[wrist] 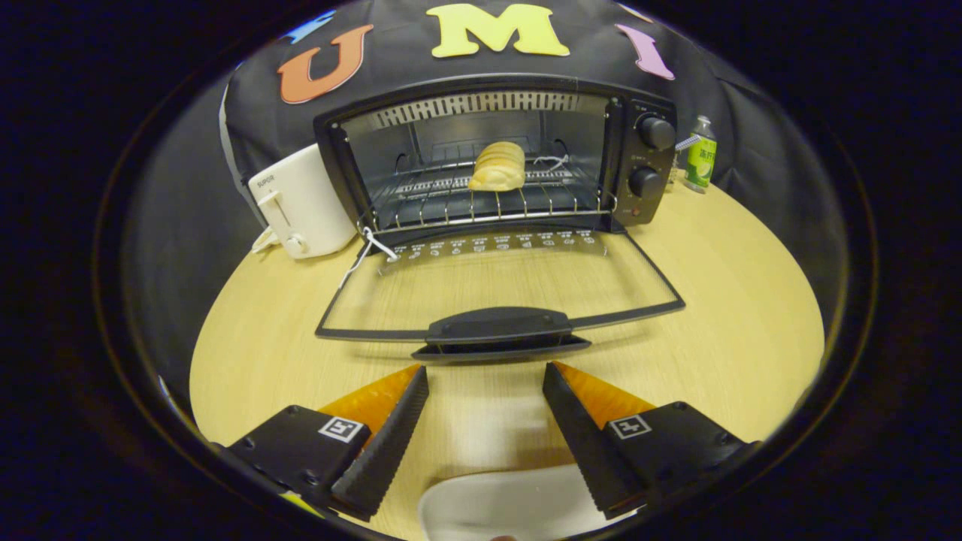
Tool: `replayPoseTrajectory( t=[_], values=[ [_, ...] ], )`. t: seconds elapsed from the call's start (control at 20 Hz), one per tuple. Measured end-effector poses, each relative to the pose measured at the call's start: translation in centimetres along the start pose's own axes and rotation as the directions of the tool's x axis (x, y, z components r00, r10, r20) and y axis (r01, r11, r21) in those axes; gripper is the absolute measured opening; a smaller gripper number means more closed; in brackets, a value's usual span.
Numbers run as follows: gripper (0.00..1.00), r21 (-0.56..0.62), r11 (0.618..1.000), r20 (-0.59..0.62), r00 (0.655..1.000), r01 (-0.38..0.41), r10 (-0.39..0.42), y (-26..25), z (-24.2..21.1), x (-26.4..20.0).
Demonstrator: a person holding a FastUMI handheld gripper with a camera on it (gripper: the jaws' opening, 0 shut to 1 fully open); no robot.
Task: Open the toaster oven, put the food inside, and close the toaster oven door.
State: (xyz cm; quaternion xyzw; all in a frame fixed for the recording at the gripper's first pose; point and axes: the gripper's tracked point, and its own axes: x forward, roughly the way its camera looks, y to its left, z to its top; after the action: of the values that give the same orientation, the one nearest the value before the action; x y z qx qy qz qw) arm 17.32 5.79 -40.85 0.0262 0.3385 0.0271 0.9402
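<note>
The black toaster oven (646, 158) stands at the back of the wooden table with its glass door (496, 285) folded down flat toward me. A pale bread roll (497, 167) lies on the wire rack (451, 207) inside the oven. The door's black handle (500, 330) is just ahead of my fingertips. My gripper (485, 372) is open, fingers spread wide with nothing between them, a little short of the handle and slightly above the table.
A white pop-up toaster (301, 199) stands left of the oven. A small green-labelled bottle (700, 154) stands at its right. A white plate (496, 503) lies on the table (736, 330) under and behind my fingers. A white cord (368, 248) hangs by the door's left hinge.
</note>
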Motion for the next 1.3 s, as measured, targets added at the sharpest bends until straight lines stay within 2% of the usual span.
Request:
replayPoseTrajectory(
  t=[0.3,0.8,1.0,1.3],
  values=[
    [1.0,0.01,1.0,0.012,1.0,-0.008,0.007,0.1,0.2,0.0],
    [1.0,0.012,1.0,0.14,0.99,0.009,-0.01,0.3,2.6,-2.0],
    [1.0,0.017,1.0,0.218,0.976,0.014,-0.018,0.6,4.2,-2.9],
    [1.0,0.0,1.0,0.353,0.936,0.009,-0.008,1.3,9.4,-4.9]
  ],
)
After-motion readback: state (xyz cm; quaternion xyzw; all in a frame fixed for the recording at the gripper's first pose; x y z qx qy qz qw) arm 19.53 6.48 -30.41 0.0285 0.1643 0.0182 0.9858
